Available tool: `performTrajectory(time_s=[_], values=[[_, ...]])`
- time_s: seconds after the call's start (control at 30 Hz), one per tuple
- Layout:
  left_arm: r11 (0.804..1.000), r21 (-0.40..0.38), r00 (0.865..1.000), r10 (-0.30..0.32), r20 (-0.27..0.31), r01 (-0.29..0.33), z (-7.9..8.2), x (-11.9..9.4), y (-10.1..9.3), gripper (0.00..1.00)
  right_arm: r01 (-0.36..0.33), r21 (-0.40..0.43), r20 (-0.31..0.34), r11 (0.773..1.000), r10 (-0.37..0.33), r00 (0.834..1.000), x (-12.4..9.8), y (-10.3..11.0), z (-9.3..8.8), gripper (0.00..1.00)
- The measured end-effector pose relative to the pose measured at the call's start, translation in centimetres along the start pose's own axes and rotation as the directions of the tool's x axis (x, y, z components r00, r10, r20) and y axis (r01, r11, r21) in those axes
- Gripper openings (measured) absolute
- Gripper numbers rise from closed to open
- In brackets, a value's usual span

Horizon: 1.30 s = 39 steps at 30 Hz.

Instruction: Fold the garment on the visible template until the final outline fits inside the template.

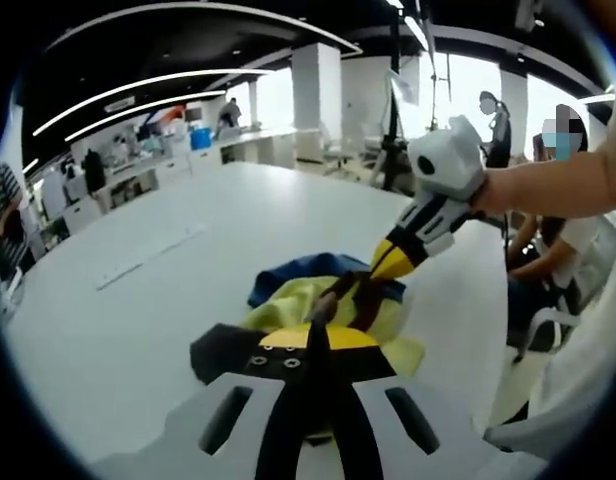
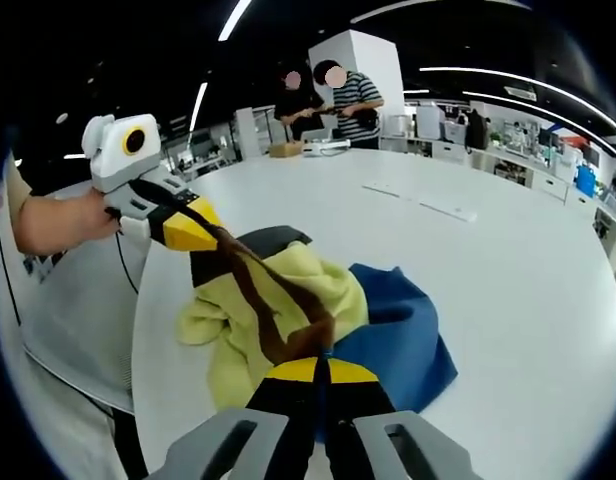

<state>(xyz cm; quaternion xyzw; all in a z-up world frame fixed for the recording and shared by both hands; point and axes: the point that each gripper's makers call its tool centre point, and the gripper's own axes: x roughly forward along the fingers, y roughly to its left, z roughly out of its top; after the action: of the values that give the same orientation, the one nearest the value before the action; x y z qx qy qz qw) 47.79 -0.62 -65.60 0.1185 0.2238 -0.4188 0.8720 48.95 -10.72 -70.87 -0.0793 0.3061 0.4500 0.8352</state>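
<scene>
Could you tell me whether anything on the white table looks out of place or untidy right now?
Yes. The yellow, blue and black garment lies crumpled in a heap on the white table, not spread flat. Both the left gripper and the right gripper are shut on a brown strip of it, stretched between them. I cannot make out a template.
</scene>
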Motion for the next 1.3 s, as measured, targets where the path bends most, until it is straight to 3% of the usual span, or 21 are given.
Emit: performTrajectory(time_s=[0.13, 0.33, 0.67, 0.8, 0.97, 1.07, 1.1, 1.17, 1.3], values=[[1.000, -0.003, 1.000, 0.020, 0.018, -0.020, 0.3, -0.7, 0.3, 0.00, 0.008, 0.005, 0.025, 1.000, -0.008, 1.000, -0.6, 0.1, 0.5, 0.00], [0.999, -0.018, 0.997, 0.040, 0.060, -0.039, 1.2, -1.9, 0.6, 0.00, 0.050, 0.010, 0.113, 0.999, -0.051, 0.992, -2.6, -0.3, 2.4, 0.00], [0.996, -0.028, 0.980, 0.083, 0.180, -0.079, 4.8, -5.0, 1.0, 0.00, 0.121, 0.000, 0.280, 0.993, -0.116, 0.953, -7.8, 0.2, 7.1, 0.00], [0.995, -0.012, 0.964, 0.095, 0.249, -0.095, 7.5, -6.8, 0.9, 0.00, 0.149, -0.028, 0.337, 0.988, -0.131, 0.932, -9.9, 0.8, 9.4, 0.00], [0.993, 0.021, 0.937, 0.104, 0.334, -0.118, 11.1, -9.1, 0.4, 0.00, 0.169, -0.069, 0.415, 0.983, -0.125, 0.901, -13.0, 2.2, 13.5, 0.00], [0.991, 0.024, 0.906, 0.108, 0.410, -0.129, 14.0, -10.7, 0.5, 0.00, 0.174, -0.105, 0.478, 0.979, -0.104, 0.872, -14.8, 3.2, 16.1, 0.00], [0.990, 0.032, 0.891, 0.111, 0.439, -0.139, 15.1, -11.4, 0.6, 0.00, 0.183, -0.122, 0.517, 0.975, -0.095, 0.851, -15.9, 3.6, 17.8, 0.00], [0.986, 0.038, 0.879, 0.125, 0.460, -0.161, 16.2, -12.0, 1.2, 0.00, 0.203, -0.128, 0.528, 0.971, -0.106, 0.843, -16.5, 3.4, 18.6, 0.00], [0.981, 0.033, 0.891, 0.159, 0.426, -0.191, 15.6, -10.7, 3.2, 0.00, 0.213, -0.114, 0.504, 0.970, -0.129, 0.854, -15.3, 1.5, 18.5, 0.00]])
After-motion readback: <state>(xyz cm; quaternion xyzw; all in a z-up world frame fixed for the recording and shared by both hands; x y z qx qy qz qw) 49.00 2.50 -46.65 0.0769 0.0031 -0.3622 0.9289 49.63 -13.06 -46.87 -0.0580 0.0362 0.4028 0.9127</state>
